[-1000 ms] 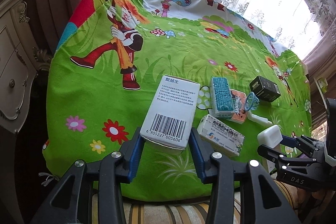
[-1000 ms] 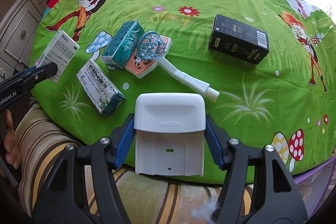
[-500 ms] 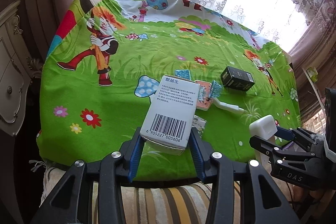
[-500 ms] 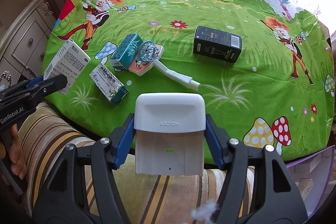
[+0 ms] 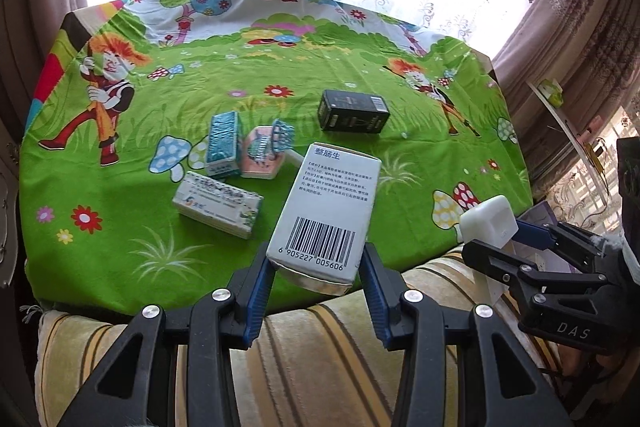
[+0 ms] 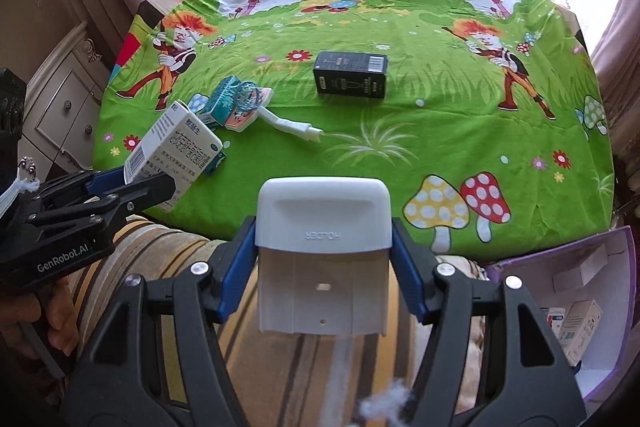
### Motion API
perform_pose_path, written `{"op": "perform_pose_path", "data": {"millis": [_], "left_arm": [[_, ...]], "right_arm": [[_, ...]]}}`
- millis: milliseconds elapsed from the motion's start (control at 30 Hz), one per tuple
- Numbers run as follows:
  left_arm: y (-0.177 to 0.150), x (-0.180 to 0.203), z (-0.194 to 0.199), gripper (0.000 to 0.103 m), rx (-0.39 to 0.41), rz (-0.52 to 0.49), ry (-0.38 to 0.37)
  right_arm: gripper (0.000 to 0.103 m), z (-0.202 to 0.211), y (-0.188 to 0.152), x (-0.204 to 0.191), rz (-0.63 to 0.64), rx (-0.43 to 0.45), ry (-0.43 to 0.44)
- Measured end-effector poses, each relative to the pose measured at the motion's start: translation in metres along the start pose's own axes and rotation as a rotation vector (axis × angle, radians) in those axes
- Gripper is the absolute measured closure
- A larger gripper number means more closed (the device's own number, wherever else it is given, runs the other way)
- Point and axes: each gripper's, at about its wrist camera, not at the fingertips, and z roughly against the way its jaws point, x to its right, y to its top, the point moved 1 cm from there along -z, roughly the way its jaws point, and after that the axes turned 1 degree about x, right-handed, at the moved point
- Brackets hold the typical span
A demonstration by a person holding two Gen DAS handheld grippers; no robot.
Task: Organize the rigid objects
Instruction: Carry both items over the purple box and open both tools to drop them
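Left gripper point(image 5: 316, 281) closed on white medicine box point(image 5: 326, 211), held up over near table edge. Right gripper point(image 6: 324, 267) closed on white plastic holder point(image 6: 323, 259), also held off table. Purple box point(image 6: 576, 311) seen low at right, small boxes inside. On green cloth point(image 5: 408, 155): black box point(image 5: 353, 111) far, teal box point(image 5: 223, 143), white-handled brush point(image 6: 280, 119). Risk: medicine box is pinched only at near end, so it could tip or slip out.
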Motion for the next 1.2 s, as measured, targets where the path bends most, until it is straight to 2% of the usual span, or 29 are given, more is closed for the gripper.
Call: {"op": "perform_pose_path", "data": {"millis": [333, 667, 867, 1200], "left_arm": [[-0.006, 0.077, -0.011, 0.059, -0.051, -0.132, -0.093], [-0.019, 0.172, -0.02, 0.059, -0.117, -0.302, -0.214], [-0.03, 0.227, -0.024, 0.059, -0.145, -0.405, -0.265], [-0.047, 0.298, -0.034, 0.059, -0.202, -0.529, -0.328]], "right_arm": [[0.036, 0.047, -0.043, 0.085, -0.133, 0.025, -0.094], [0.036, 0.077, -0.107, 0.173, -0.288, -0.019, -0.211], [0.036, 0.087, -0.14, 0.216, -0.373, -0.033, -0.268], [0.034, 0.102, -0.169, 0.266, -0.489, -0.039, -0.321]]}}
